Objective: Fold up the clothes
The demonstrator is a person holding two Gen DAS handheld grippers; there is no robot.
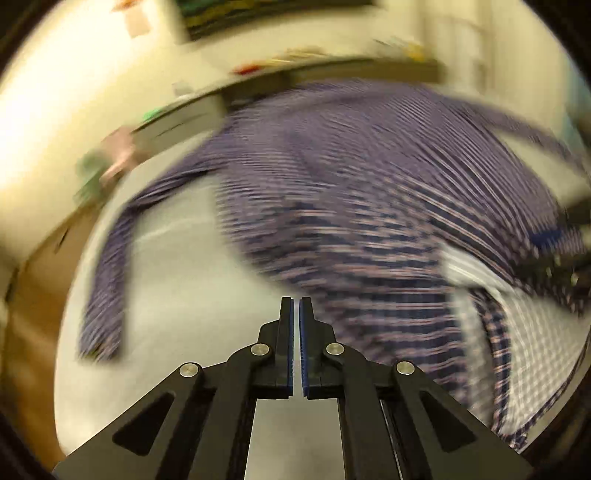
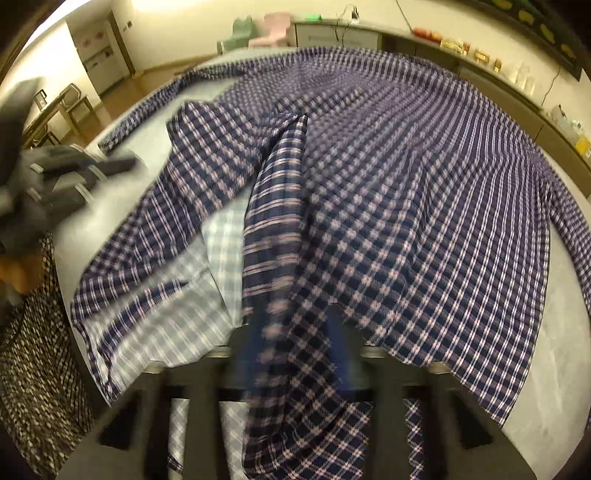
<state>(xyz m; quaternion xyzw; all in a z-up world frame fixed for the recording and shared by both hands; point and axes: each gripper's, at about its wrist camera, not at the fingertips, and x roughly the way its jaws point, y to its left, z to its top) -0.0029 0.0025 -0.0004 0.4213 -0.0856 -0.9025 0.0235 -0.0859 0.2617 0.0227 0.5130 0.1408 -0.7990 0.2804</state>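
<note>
A navy plaid shirt (image 2: 406,184) lies spread over a grey table (image 2: 554,350), its sleeves stretched out to both sides and its pale inside showing at the near left. One fold of its hem runs up between the fingers of my right gripper (image 2: 295,332) and drapes over them, with the gripper shut on it. In the blurred left wrist view the shirt (image 1: 369,184) fills the far side of the table (image 1: 177,295). My left gripper (image 1: 296,306) is shut with nothing in it, over bare table beside the hem. It also shows as a grey blur (image 2: 74,173) in the right wrist view.
A counter (image 2: 461,48) with small items runs along the back wall. Pink and green chairs (image 2: 273,29) stand behind the table, and metal chairs (image 2: 70,99) on the wood floor at the left. A person's speckled garment (image 2: 33,369) is at the near left table edge.
</note>
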